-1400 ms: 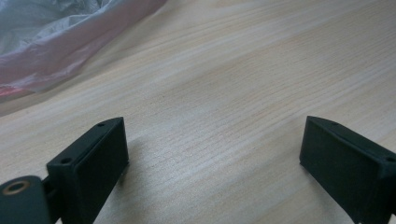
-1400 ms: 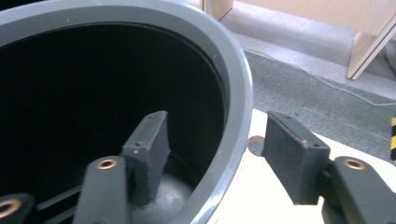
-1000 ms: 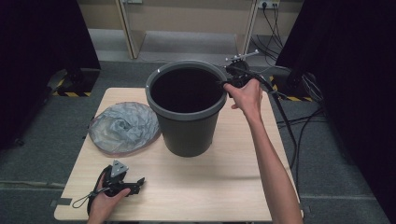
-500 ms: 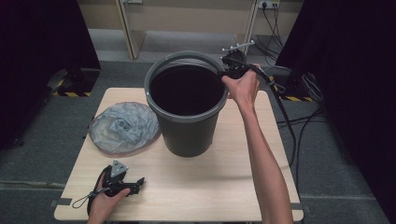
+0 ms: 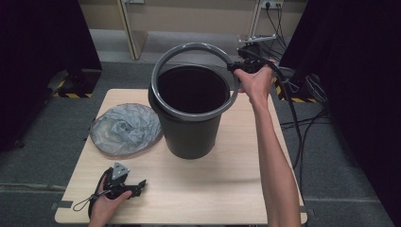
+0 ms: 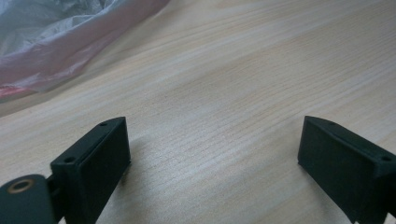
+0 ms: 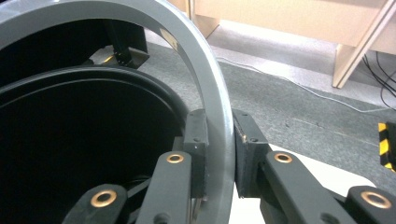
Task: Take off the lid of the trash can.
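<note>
Light, stiff grey ring (image 5: 166, 107) pinched at its right edge in the closed right gripper (image 5: 235, 67), tilting off the bin (image 5: 189, 127); left gripper (image 5: 142, 183) wide open, empty.

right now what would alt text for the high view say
The right gripper is clamped on a grey ring, tilted up off a dark bin on a wooden table. The left gripper rests near a crumpled plastic bag.
</note>
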Tool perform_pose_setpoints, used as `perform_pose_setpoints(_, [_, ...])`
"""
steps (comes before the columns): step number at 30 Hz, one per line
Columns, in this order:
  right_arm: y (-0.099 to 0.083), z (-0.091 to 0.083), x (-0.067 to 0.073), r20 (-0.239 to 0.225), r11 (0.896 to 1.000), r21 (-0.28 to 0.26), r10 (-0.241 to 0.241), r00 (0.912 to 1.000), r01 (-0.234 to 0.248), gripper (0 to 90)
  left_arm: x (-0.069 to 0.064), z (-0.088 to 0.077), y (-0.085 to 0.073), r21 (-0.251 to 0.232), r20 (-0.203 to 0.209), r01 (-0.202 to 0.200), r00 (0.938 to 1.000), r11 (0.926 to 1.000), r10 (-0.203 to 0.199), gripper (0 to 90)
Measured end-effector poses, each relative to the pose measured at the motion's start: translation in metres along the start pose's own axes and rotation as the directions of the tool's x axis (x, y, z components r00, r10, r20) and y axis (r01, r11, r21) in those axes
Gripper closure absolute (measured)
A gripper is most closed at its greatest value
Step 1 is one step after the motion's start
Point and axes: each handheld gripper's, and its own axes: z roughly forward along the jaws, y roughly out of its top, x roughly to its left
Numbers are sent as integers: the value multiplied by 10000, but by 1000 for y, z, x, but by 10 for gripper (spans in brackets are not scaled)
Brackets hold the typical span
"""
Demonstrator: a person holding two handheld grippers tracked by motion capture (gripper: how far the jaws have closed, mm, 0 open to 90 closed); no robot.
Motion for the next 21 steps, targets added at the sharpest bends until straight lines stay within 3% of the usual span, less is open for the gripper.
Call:
perform_pose_setpoints(17, [-23, -33, -46, -409, 9957, -449, 789, 9960, -807, 779, 0, 0, 0, 2, 2, 2, 10000, 10000, -2, 84])
perform_pose_setpoints(21, [-30, -45, -62, -462, 9922, -680, 1011, 9938, -1041, 779, 0, 0, 0, 1, -5, 2, 10000, 10000, -2, 84])
